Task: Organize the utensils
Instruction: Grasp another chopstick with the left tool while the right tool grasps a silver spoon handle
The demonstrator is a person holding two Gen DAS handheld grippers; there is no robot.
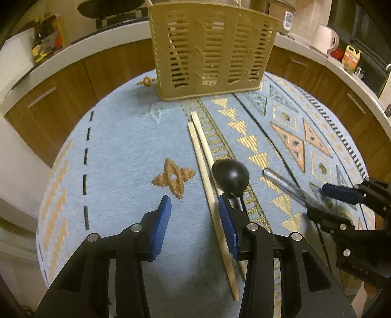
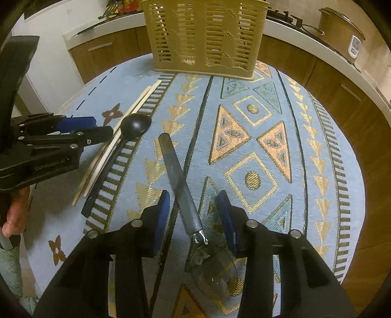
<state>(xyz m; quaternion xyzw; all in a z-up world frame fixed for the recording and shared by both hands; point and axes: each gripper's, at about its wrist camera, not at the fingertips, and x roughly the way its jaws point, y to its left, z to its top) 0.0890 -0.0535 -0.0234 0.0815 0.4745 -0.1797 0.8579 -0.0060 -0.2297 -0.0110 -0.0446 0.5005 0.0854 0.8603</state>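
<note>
A beige slotted utensil basket (image 1: 210, 53) (image 2: 207, 36) stands at the far side of the round table. Two pale chopsticks (image 1: 202, 151) (image 2: 136, 105) lie side by side, with a black spoon (image 1: 231, 176) (image 2: 135, 126) just right of them. My left gripper (image 1: 195, 210) (image 2: 103, 127) is open and low over the cloth; the chopsticks run between its pads, close to the right finger (image 1: 226, 217), which hides the black spoon's handle. My right gripper (image 2: 193, 208) (image 1: 317, 201) is open astride the metal spoon's handle (image 2: 180, 181) (image 1: 281, 178), with gaps on both sides. The spoon's bowl (image 2: 212, 269) points toward the camera.
The blue patterned tablecloth (image 1: 117, 151) (image 2: 317, 137) covers the table. Wooden cabinets (image 1: 61, 102) and a white counter ring it, bearing a kettle (image 1: 325, 40), a rice cooker (image 2: 342, 29) and a stove with a pan (image 1: 112, 9). A person's hand (image 2: 14, 215) holds the left gripper.
</note>
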